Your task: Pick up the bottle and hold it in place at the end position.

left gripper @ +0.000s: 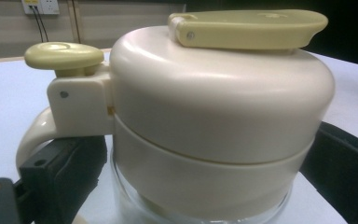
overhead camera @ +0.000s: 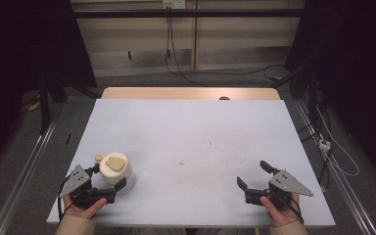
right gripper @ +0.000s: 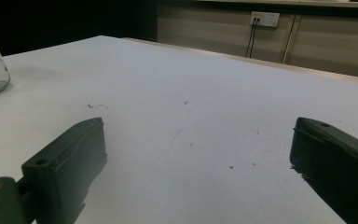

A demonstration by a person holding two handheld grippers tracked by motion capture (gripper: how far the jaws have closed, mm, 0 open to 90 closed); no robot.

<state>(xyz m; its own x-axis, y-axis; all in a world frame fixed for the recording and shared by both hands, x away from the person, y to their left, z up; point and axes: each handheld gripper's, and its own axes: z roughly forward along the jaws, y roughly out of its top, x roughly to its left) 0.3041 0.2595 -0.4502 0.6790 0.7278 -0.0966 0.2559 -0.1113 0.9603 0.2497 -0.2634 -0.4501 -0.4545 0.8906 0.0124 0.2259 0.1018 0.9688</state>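
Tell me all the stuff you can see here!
jug: one, cream top with a yellow-green lid flap and button, clear glass base, near left of the table, between the left gripper's fingers.
table: one, pale blue-white top with a wooden far edge, a few small dark specks.
cables: several, dark, on the floor and wall behind the table.
wall sockets: white, on the back wall.
left gripper: one, black with a grey plate, around the jug.
right gripper: one, black with a grey plate, open, near right.
hands: two, holding the grippers.
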